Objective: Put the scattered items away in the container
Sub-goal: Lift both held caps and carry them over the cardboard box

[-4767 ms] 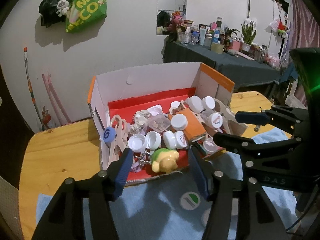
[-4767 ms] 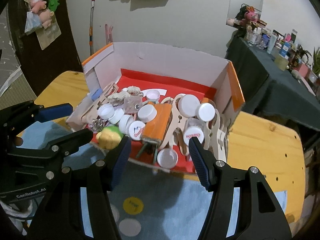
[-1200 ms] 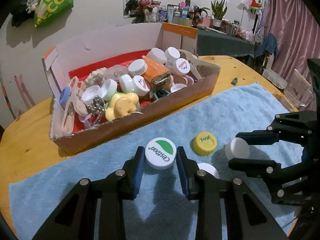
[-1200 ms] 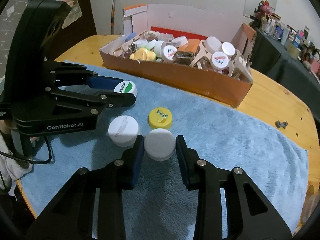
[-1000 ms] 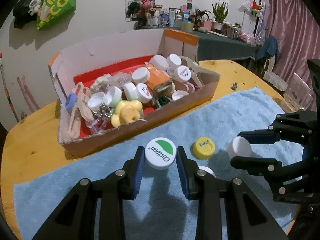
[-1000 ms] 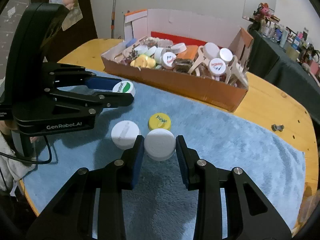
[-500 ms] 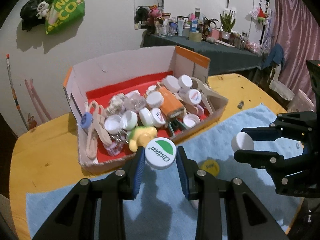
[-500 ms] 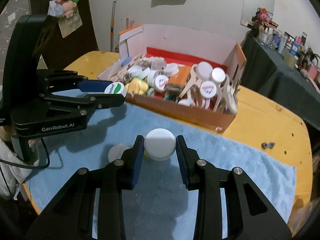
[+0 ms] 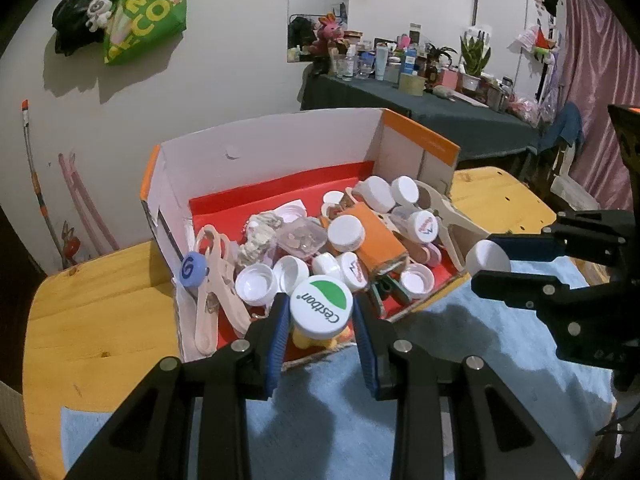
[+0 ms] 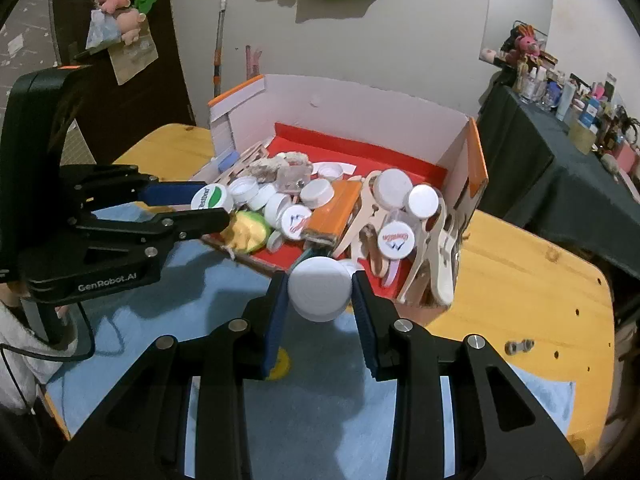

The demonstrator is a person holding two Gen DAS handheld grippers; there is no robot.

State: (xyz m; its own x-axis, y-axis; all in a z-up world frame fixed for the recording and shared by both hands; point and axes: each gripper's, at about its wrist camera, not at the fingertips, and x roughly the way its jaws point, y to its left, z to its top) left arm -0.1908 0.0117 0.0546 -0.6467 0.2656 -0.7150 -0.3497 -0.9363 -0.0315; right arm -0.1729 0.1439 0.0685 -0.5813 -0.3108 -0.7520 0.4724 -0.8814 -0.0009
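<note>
I'm clamping the Cestbon cap (image 9: 321, 307) in my left gripper (image 9: 320, 322) and a plain white cap (image 10: 320, 289) in the right gripper (image 10: 320, 298), both at the cardboard box's (image 9: 264, 156) near edge; releasing early risks them bouncing off the heaped contents onto the blue towel (image 9: 452, 332).

Two black handheld grippers, blue pads.
Left gripper (image 10: 216, 207): silver screws, white "GenRobot.AI" lettering, black cable; right gripper (image 10: 320, 292) alike.

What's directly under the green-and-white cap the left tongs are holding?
In the left view, the green-and-white cap hangs over the box's near edge. A yellow toy peeks out beneath it; the rest of the toy and the box floor there are covered.
</note>
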